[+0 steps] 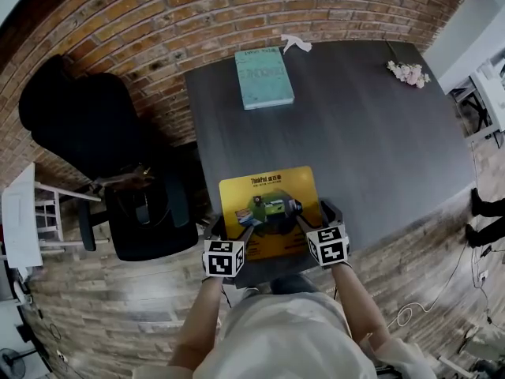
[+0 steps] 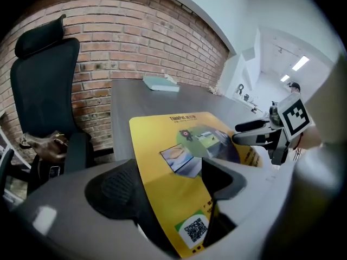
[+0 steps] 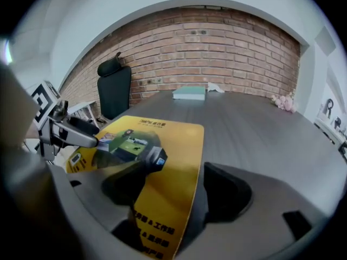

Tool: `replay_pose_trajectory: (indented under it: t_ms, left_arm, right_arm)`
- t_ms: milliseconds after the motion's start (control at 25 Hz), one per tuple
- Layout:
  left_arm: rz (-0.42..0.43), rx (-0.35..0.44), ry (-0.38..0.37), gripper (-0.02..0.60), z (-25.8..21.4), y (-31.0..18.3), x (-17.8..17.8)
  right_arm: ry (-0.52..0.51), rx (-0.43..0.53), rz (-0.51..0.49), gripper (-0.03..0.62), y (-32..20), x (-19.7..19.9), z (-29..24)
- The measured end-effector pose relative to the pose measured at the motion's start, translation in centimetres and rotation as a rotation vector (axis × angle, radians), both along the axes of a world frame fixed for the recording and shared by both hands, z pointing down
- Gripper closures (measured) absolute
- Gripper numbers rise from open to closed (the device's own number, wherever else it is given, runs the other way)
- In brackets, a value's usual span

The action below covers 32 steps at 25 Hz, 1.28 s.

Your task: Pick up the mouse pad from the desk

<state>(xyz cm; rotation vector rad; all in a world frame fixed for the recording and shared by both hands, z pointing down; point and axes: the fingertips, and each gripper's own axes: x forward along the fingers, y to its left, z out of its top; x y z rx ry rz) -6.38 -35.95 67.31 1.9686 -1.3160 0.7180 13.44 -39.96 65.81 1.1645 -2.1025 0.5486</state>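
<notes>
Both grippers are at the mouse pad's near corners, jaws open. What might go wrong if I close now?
1. The mouse pad lies flat on the desk. The left gripper and right gripper each straddle a side edge, so closing may buckle or scrape it rather than grip it.
2. The pad sits near the desk's front edge, so an uneven pull might slide it off.

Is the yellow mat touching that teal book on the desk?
Apart. The head view shows a stretch of bare dark desk between the yellow mouse pad and the teal book near the far edge.
</notes>
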Motion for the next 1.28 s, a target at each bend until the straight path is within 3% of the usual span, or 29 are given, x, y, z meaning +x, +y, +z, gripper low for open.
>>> replay_pose_trajectory:
  t_ms: [280, 360, 720, 1120, 1200, 1280]
  left_arm:
    - [-0.017, 0.0, -0.067, 0.215, 0.5, -0.1, -0.4]
    - [-0.029, 0.01, -0.095, 0.242, 0.6, -0.1, -0.5]
    - [-0.105, 0.023, -0.106, 0.315, 0.5, -0.4, -1.1]
    - [-0.088, 0.026, -0.107, 0.34, 0.5, -0.5, -0.9]
    - [-0.075, 0.033, -0.104, 0.394, 0.6, -0.5, -0.5]
    - [-0.085, 0.027, -0.097, 0.402, 0.5, -0.5, -0.5]
  right_arm:
    - [-0.01, -0.014, 0.009, 0.255, -0.3, 0.0, 0.7]
    - [-0.011, -0.009, 0.006, 0.255, -0.1, -0.1, 0.7]
    - [-0.004, -0.002, 0.011, 0.361, 0.5, -1.0, 0.4]
    - [0.035, 0.004, -0.05, 0.493, 1.1, -2.5, 0.5]
    - [0.056, 0.013, -0.073, 0.514, 1.2, -2.8, 0.4]
    - [0.067, 0.02, -0.088, 0.525, 1.3, -3.1, 0.2]
